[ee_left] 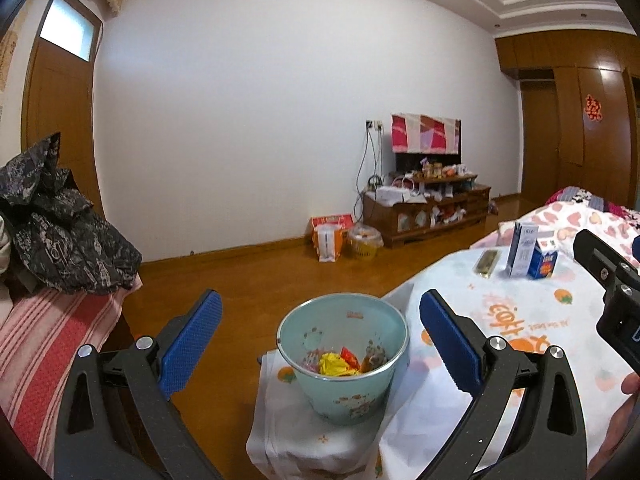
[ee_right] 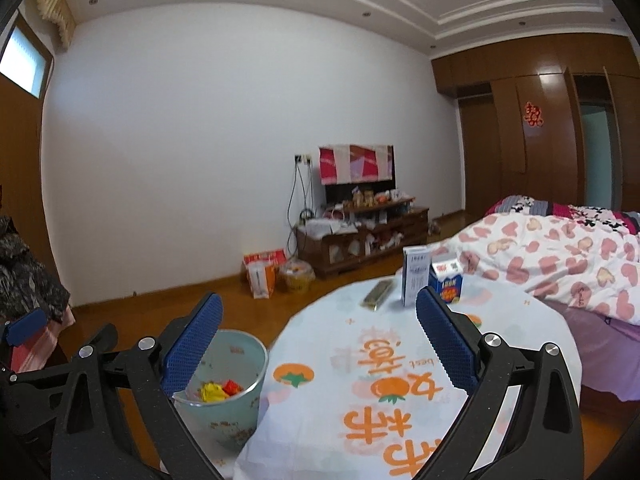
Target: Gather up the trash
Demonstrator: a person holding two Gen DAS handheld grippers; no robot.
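- Left gripper: blue-padded fingers spread wide, gripping nothing, poised above and around the mint-green bin.
- Bin set on a low cloth-covered stand just beside the table, upright; yellow and red wrappers heaped at the bottom.
- Right gripper: fingers also well apart and empty, held over the near part of the table, whose white cloth bears orange fruit prints and lettering.
- At the far edge of the table: tall white carton upright, short blue carton touching or just beside it on the right, flat dark-gold packet lying to the left, apart from both.
- Same trio seen from the left wrist camera: white carton, blue carton, packet.
- Beyond the table, heart-patterned quilt; against the far wall, wooden TV cabinet.
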